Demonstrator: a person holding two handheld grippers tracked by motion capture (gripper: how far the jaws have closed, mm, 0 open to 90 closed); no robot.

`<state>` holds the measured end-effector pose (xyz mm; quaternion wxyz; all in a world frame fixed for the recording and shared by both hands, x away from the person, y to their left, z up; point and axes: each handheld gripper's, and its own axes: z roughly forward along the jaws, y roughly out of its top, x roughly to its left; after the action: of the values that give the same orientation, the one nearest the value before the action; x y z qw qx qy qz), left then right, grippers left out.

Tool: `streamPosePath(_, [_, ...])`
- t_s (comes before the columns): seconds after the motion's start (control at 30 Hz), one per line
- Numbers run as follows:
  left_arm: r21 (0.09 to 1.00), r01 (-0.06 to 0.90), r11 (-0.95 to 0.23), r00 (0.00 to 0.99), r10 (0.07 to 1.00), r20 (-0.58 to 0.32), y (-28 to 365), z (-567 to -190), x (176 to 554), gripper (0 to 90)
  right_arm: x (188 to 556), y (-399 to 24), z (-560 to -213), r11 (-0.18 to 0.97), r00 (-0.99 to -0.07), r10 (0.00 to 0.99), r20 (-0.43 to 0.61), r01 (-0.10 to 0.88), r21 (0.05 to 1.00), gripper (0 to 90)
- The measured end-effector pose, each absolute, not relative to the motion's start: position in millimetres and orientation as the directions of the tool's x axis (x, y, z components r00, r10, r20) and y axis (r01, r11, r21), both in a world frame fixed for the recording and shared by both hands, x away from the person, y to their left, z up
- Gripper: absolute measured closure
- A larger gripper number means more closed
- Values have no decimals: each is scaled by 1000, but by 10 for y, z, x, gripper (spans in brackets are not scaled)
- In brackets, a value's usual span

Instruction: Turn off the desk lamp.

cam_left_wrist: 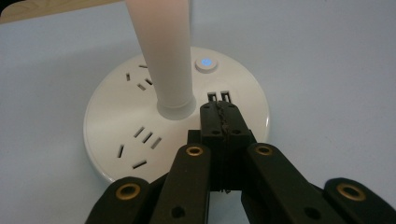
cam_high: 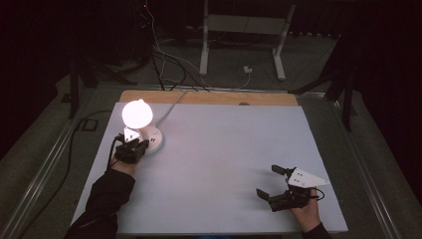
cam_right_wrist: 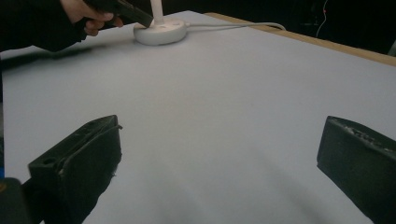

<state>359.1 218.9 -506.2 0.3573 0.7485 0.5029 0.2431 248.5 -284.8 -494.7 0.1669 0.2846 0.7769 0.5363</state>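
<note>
Left gripper closed, tips on lit lamp base; right gripper open above desk.

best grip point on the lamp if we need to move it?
Likely the stem, low, just above the base. It is a slim upright post that open jaws can straddle, coming level from the front, where the left tool is. The round base looks too wide; the shade is top-heavy.

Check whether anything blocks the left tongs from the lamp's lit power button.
Nothing visible does. The left tongs, shut, hover over the lamp base by the two USB ports; the glowing button lies just beyond those ports, with bare base between. The lamp stem stands to one side.
</note>
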Motion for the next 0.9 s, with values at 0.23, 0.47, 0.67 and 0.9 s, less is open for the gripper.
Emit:
streamPosePath(0.23, [773, 578, -261, 390, 921, 20, 2183, -5056, 3595, 900, 2485, -2843, -4951, 267, -784, 619, 48, 267, 926, 0])
streamPosePath(0.47, [760, 568, -316, 396, 915, 84, 2131, -5055, 3611, 900, 2486, -2830, -4957, 274, -785, 618, 44, 268, 924, 0])
streamPosePath(0.67, [777, 558, -291, 382, 922, 71, 2173, -5043, 3608, 900, 2478, -2841, -4947, 272, -783, 621, 39, 262, 926, 0])
streamPosePath(0.9, [807, 534, -250, 375, 926, 39, 2210, -4874, 3568, 900, 2484, -2847, -4947, 267, -784, 619, 46, 265, 927, 0])
